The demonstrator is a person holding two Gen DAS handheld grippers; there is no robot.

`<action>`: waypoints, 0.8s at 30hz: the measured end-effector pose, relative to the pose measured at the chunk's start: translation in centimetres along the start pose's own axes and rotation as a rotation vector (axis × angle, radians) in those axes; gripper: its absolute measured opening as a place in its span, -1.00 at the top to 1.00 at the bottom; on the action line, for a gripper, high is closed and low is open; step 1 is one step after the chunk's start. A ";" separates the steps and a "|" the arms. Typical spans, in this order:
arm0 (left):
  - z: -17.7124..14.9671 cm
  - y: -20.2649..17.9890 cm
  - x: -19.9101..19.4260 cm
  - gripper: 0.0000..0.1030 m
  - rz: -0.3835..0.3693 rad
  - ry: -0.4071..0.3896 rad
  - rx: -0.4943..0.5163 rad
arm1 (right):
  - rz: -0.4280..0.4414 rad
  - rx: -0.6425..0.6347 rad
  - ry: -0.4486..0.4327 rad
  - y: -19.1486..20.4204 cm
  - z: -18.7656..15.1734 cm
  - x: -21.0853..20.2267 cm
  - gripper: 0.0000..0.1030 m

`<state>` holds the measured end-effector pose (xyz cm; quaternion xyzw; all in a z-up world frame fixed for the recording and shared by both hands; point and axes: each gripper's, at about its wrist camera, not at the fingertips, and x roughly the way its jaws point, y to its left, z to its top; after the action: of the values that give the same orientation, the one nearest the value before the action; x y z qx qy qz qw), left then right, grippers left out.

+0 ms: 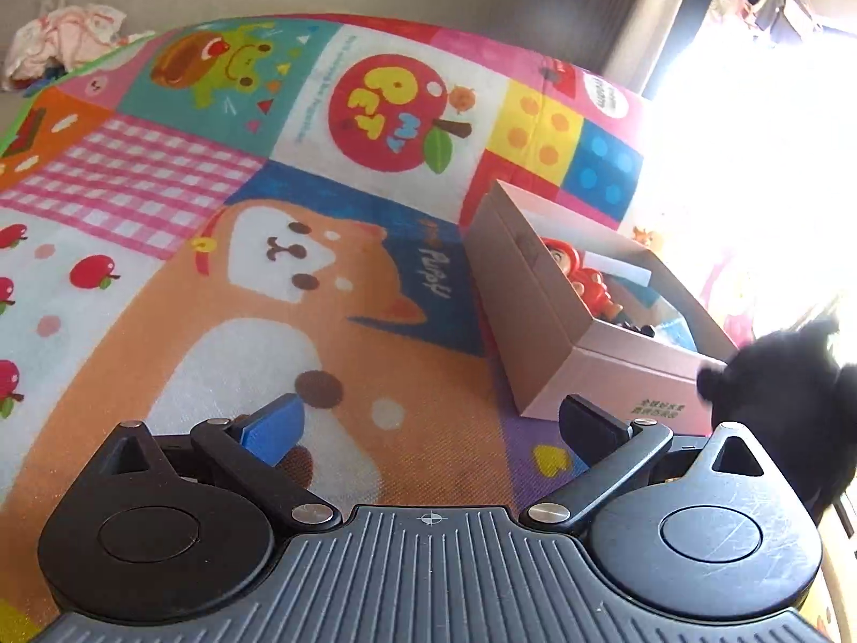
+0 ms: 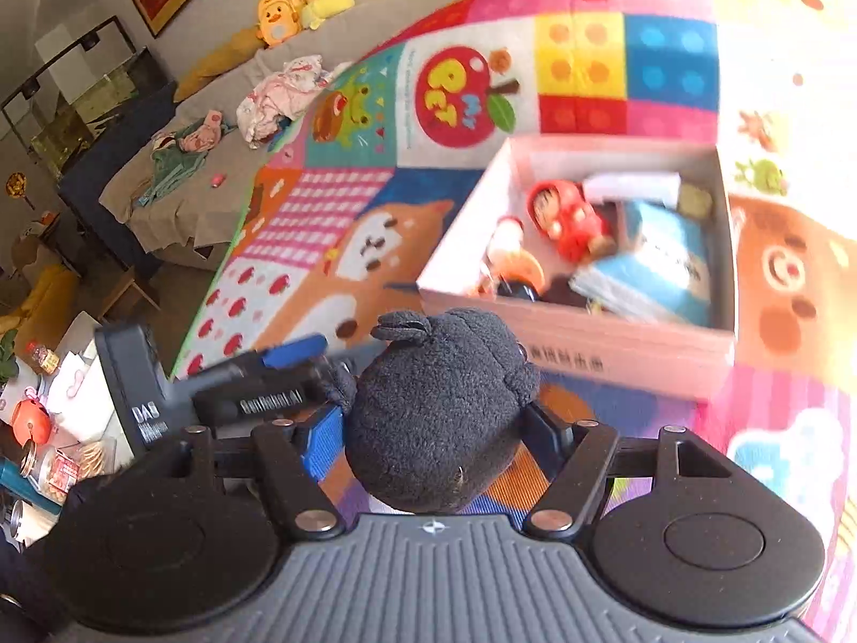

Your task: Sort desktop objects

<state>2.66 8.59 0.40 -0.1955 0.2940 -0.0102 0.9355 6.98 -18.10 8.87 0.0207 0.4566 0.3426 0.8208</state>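
Observation:
My right gripper [image 2: 434,428] is shut on a black plush toy [image 2: 439,402], its pads pressing into the toy's sides just in front of a pink open box [image 2: 589,353]. In the left wrist view the same plush toy [image 1: 787,375] shows blurred at the right edge, beside the box [image 1: 535,311]. Inside the box lie a red doll [image 2: 568,219], a blue packet [image 2: 653,262] and other small toys. My left gripper [image 1: 431,412] stands open and empty over the mat, left of the box. Its blue finger [image 2: 294,351] shows left of the plush.
A colourful cartoon play mat [image 1: 268,246] covers the surface. Behind it a grey sofa [image 2: 225,203] holds yellow plush toys [image 2: 300,0] and crumpled clothes [image 2: 278,96]. A side table with jars and snacks [image 2: 48,461] stands at the far left. Bright window glare [image 1: 750,134] washes out the right.

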 end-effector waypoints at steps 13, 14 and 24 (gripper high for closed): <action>4.6 -6.5 2.7 -1.00 0.067 -0.036 0.207 | -0.334 0.050 -0.391 -6.4 0.9 -2.4 -0.64; 4.9 -6.7 3.5 -1.00 0.089 -0.030 0.229 | -0.378 0.072 -0.383 -7.3 1.7 -1.4 -0.64; 5.2 -6.4 5.5 -1.00 0.208 0.000 0.349 | -0.568 0.063 -0.266 -10.6 1.6 3.0 -0.54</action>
<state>10.68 3.78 3.66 0.0009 0.3063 0.0358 0.9513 15.01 -23.96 3.94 -0.0376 0.3430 0.0799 0.9352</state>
